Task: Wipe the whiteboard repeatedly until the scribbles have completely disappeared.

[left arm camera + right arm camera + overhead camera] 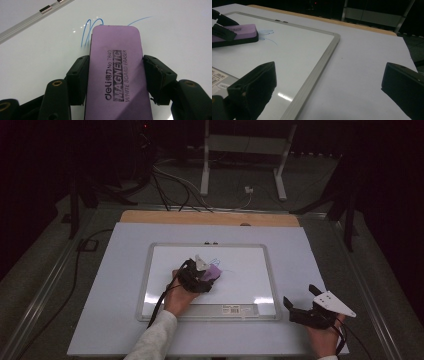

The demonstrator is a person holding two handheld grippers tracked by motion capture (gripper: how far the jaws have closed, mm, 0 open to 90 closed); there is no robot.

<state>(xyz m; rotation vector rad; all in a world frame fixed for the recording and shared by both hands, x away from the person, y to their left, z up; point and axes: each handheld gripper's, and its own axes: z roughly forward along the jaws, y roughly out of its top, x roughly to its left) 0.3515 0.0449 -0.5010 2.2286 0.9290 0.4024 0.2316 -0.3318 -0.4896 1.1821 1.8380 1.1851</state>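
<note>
A purple magnetic whiteboard eraser (117, 72) lies flat on the whiteboard (250, 270), with my left gripper (116, 75) shut on its two long sides. Thin blue marker loops (87, 30) show on the board just past the eraser's far end. In the high view the left gripper (202, 276) and the eraser (214, 271) sit near the board's middle. The right gripper view also catches the eraser (235, 33) and the blue marks (267, 33) at its upper left. My right gripper (305, 307) rests off the board at the table's front right, its jaws wide apart with nothing between them (329, 82).
The whiteboard's silver frame (317, 72) runs between the board and the bare white table top (110, 285). A label strip (232, 309) lies along the board's near edge. Cables and a white stand (245, 150) stand on the floor beyond the table.
</note>
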